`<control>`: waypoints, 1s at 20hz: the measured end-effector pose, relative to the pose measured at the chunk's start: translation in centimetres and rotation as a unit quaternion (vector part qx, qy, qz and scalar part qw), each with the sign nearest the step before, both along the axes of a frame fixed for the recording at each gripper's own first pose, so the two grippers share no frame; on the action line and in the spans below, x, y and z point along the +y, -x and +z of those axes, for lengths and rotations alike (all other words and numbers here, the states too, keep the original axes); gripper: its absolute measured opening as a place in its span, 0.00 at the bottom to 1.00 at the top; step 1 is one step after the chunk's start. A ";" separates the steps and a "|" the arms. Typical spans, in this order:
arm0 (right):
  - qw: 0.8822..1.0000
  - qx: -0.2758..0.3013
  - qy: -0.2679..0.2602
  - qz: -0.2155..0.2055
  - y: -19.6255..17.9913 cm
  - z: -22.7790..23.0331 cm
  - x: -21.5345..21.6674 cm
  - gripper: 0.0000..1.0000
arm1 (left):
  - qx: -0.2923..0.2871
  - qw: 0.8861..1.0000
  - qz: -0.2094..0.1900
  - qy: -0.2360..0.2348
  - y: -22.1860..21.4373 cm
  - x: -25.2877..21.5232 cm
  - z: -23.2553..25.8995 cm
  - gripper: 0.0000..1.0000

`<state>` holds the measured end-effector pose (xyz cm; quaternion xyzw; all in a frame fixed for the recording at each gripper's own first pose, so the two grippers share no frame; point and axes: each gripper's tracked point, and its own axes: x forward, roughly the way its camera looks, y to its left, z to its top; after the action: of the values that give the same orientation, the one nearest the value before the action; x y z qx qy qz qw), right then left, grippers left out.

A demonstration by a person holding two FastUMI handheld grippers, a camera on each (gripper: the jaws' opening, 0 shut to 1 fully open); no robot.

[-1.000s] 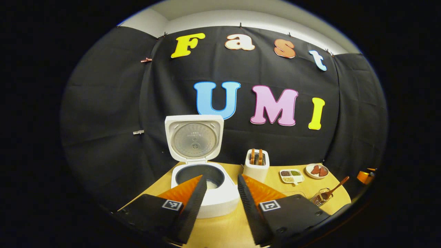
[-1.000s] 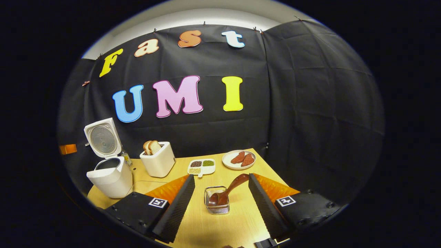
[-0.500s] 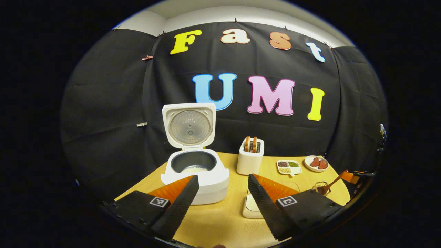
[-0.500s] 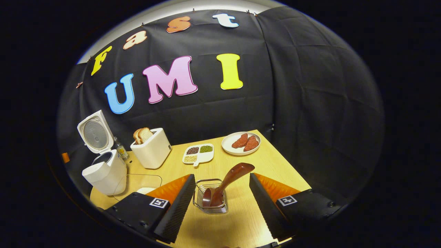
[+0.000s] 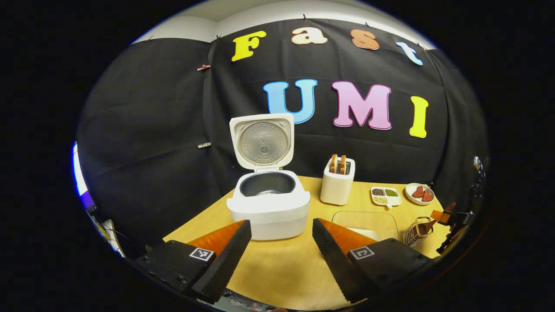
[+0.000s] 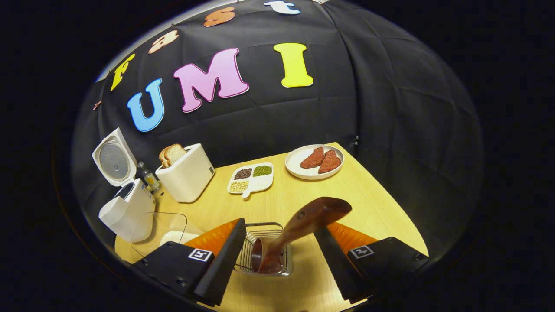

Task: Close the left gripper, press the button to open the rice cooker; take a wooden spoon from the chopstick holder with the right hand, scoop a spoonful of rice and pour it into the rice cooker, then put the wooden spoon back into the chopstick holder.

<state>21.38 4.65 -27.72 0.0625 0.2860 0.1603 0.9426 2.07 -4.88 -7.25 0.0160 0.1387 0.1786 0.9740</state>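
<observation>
Left gripper view: rice cooker [image 5: 269, 203] lid up; left gripper [image 5: 282, 242] fingers spread above the surface [image 5: 282, 264].
Right gripper view: right gripper [image 6: 279, 253] fingers spread — flanking chopstick holder [image 6: 264, 253] (wooden spoon [image 6: 299, 229] inside, handle leaning out).
Writing: none legible — square markers on fingers.

White plastic rice cooker [image 5: 269, 210], dark grey inner pot; dark reddish-brown wooden spoon [image 6: 299, 227]; silver wire chopstick holder [image 6: 265, 253]; pale yellow woodgrain table [image 6: 347, 190]; cream toaster [image 6: 186, 173].
</observation>
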 end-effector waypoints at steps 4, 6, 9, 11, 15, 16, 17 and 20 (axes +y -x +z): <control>0.999 0.006 -0.024 -0.033 -2.0 -0.1 -0.1 0.60 | 0.009 1.000 0.009 -0.001 0.8 -0.2 -1.4 0.98; 0.999 0.026 -0.022 -0.036 -1.7 -0.3 0.2 0.58 | 0.015 1.000 0.008 0.002 1.0 -0.3 -2.0 0.98; 0.996 0.056 -0.030 -0.056 -1.9 -1.0 0.8 0.27 | 0.017 1.000 0.000 0.021 1.0 -0.5 -2.5 0.98; 0.996 0.060 -0.031 -0.062 -1.3 -0.1 0.9 0.17 | 0.009 0.999 -0.012 0.045 0.6 -0.8 -2.5 0.98; 0.995 0.034 -0.036 -0.090 -1.2 3.1 0.8 0.18 | 0.001 0.998 -0.039 0.049 -0.2 -0.2 -2.3 0.98; 0.995 0.025 -0.032 -0.089 -1.1 4.2 1.0 0.18 | -0.007 0.998 -0.050 0.043 -0.3 -0.2 -1.9 0.98; 0.996 0.018 -0.029 -0.087 -1.0 5.3 1.0 0.18 | -0.014 0.997 -0.061 0.039 -0.4 -0.1 -1.5 0.98; 0.996 -0.015 -0.026 -0.083 -1.0 9.3 1.8 0.18 | -0.024 0.995 -0.085 0.043 -0.4 0.6 -1.5 0.98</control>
<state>22.39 6.45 -18.40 0.1080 0.2614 0.0894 0.9550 2.48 -4.32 -8.79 -0.0187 0.1212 0.0894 0.9884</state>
